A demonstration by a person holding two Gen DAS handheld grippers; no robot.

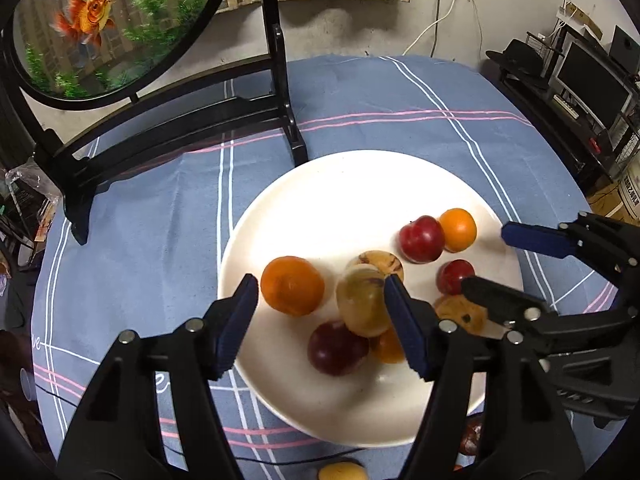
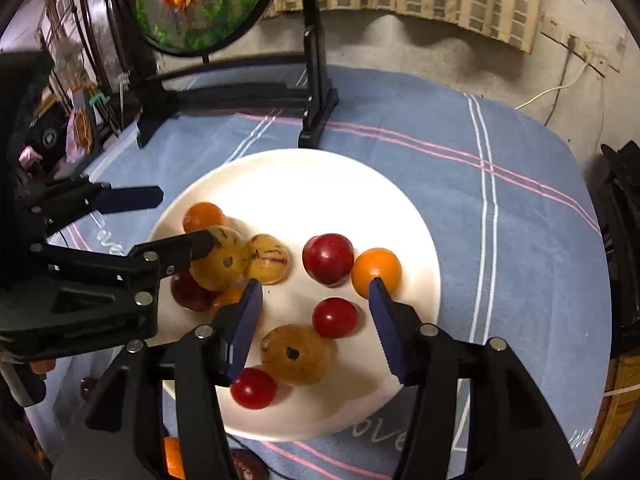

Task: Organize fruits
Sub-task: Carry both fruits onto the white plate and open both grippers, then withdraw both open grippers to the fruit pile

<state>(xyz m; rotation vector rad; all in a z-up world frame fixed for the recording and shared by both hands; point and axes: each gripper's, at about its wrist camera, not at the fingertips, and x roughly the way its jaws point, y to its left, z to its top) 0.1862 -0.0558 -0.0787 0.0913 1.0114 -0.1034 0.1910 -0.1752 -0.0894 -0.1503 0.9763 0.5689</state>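
Both grippers sit low over the white plate (image 1: 304, 184) on the blue plaid tablecloth (image 1: 152, 216).

Left gripper (image 1: 320, 296): jaws apart, nothing clamped. An orange (image 1: 292, 285) and a yellow-green striped melon-like fruit (image 1: 360, 304) lie in the gap between the blue pads; the pads stand clear of the orange, and contact of the right pad with the striped fruit can't be judged. A dark red plum (image 1: 336, 346) is just below them.

Right gripper (image 2: 316, 300): jaws apart, nothing clamped. A small red plum (image 2: 334, 317) and a tan spotted fruit (image 2: 296, 354) lie between the pads, not touched. Another red plum (image 2: 253, 387) sits by the left pad's base.

Rest of the fruit is on the plate too: larger red plum (image 2: 328, 258) touching an orange (image 2: 376, 270) near the right rim, second striped fruit (image 2: 267, 258) mid-plate.

Off the plate: a yellowish fruit (image 1: 340, 471) on the cloth at the near edge.

Goldfish picture disc (image 1: 112, 20) on a black stand (image 1: 280, 92) stands behind the plate.
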